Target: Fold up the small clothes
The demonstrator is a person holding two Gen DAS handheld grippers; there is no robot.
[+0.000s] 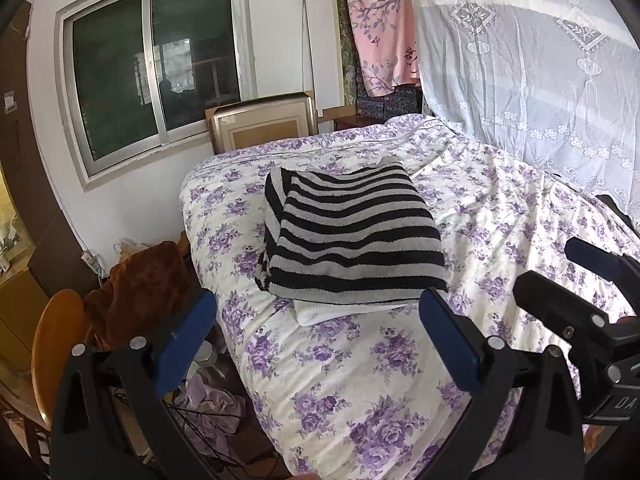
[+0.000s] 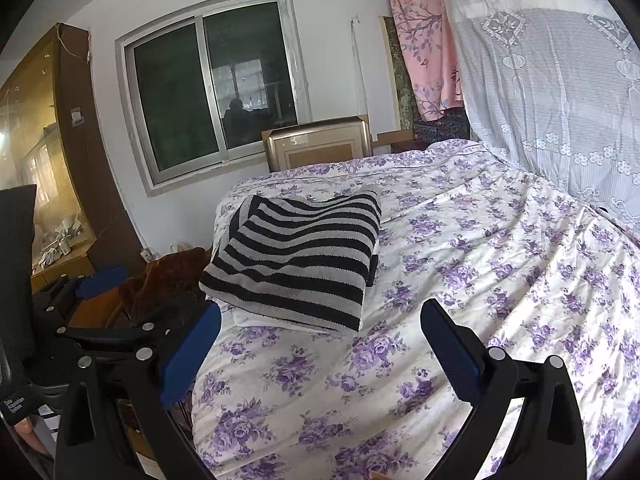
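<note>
A folded black-and-grey striped garment (image 1: pixel 352 236) lies on the bed, on top of a folded white garment (image 1: pixel 320 311) whose edge shows under its near side. Both show in the right wrist view too, the striped one (image 2: pixel 296 264) and the white edge (image 2: pixel 256 320). My left gripper (image 1: pixel 320 304) is open and empty, held just short of the pile's near edge. My right gripper (image 2: pixel 320 322) is open and empty, also just short of the pile. The right gripper shows at the right of the left wrist view (image 1: pixel 560 264).
The bed has a white quilt with purple flowers (image 1: pixel 360 380). A lace curtain (image 1: pixel 540 80) hangs at the right. A wooden chair (image 1: pixel 56 336) and a brown cloth (image 1: pixel 144 280) stand left of the bed, with clutter on the floor. A window (image 1: pixel 152 64) is behind.
</note>
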